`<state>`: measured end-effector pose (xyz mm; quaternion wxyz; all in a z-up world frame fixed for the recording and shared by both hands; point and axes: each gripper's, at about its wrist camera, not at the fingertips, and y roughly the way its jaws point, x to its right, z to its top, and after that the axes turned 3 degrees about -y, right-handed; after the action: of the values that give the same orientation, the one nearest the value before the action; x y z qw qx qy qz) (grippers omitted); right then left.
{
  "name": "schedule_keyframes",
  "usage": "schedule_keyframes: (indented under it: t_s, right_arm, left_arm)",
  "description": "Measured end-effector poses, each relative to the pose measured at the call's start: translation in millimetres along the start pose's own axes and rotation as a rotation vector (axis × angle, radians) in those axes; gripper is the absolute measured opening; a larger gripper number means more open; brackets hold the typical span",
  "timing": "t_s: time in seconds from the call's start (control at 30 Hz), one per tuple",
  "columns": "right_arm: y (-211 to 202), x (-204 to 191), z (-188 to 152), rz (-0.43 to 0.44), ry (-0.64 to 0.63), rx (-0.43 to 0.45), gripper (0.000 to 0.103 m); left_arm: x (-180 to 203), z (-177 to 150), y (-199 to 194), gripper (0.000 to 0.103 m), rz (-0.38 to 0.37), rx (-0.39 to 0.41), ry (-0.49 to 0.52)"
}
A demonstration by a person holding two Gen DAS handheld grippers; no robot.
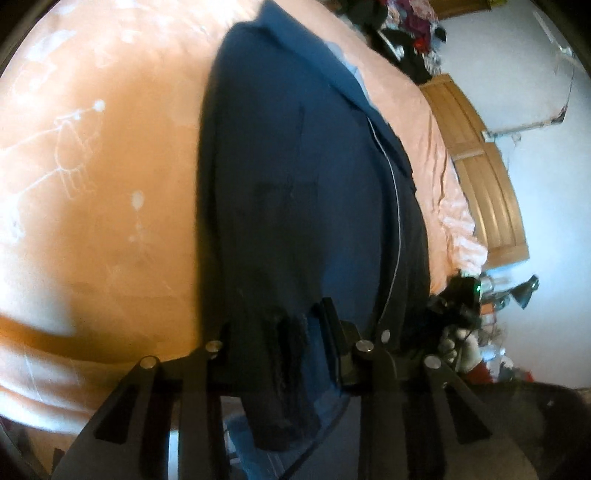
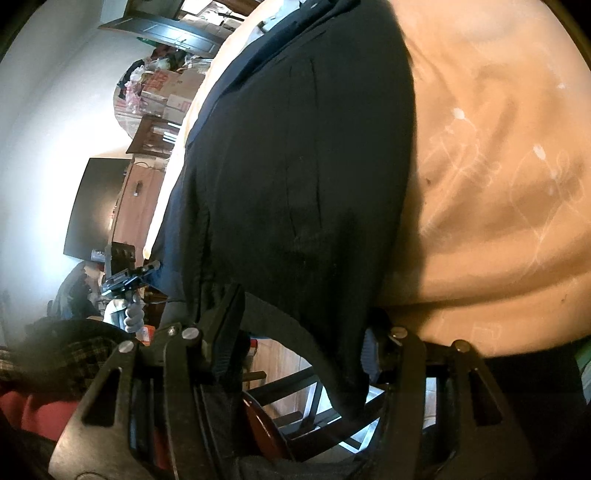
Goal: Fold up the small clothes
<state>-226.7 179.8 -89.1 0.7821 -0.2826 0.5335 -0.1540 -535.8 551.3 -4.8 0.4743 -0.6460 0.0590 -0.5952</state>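
Note:
A dark navy garment with thin white piping lies lengthwise on the peach bedsheet, its near end hanging off the bed edge. My left gripper stands open, and that end drapes between its spread fingers, hiding the left one. In the right wrist view the same garment droops between the fingers of my open right gripper, its hem curving down toward the camera. Each view shows the other gripper beside the garment, held by a gloved hand: the right gripper and the left gripper.
The bed has a wooden frame along its far side and a pile of clothes at the far end. A dark screen, boxes and a dark chair on the wood floor surround the bed.

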Motion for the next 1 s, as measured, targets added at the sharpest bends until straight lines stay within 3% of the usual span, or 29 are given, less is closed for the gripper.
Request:
schedule_keyframes:
  t_s: [0.13, 0.27, 0.43, 0.53, 0.7, 0.8, 0.83, 0.9, 1.0]
  right_arm:
    - [-1.1, 0.0, 0.2, 0.015, -0.002, 0.009, 0.056]
    - [-2.5, 2.4, -3.9, 0.021, 0.008, 0.019, 0.056]
    - [-10.3, -3.1, -12.4, 0.036, 0.003, 0.028, 0.056]
    - [-9.5, 1.4, -13.7, 0.05, 0.027, 0.028, 0.056]
    - [-1.4, 1.0, -8.6, 0.048, 0.031, 0.002, 0.061]
    - [1.0, 1.8, -7.9, 0.042, 0.027, -0.01, 0.063]
    - [0.8, 3.1, -8.7, 0.045, 0.032, -0.009, 0.063]
    - [-0.5, 5.9, -10.7, 0.05, 0.044, -0.004, 0.063]
    - [-4.0, 11.7, -13.2, 0.07, 0.074, 0.01, 0.063]
  left_arm:
    - [23.7, 7.5, 2.3, 0.035, 0.122, -0.037, 0.072]
    - [23.1, 17.6, 11.9, 0.042, 0.177, -0.053, 0.08]
    - [-6.8, 24.1, 9.4, 0.042, 0.071, -0.043, -0.081]
    - [-6.6, 25.6, 3.9, 0.051, 0.055, -0.079, -0.135]
    - [12.0, 33.6, -3.5, 0.057, 0.158, -0.144, -0.063]
    - [23.0, 42.0, 10.6, 0.057, 0.302, -0.246, 0.022]
    - [25.7, 45.8, 11.4, 0.056, 0.316, -0.267, 0.033]
    - [33.6, 54.6, 9.6, 0.056, 0.294, -0.288, 0.021]
    - [56.1, 62.4, -12.8, 0.056, 0.149, -0.233, 0.026]
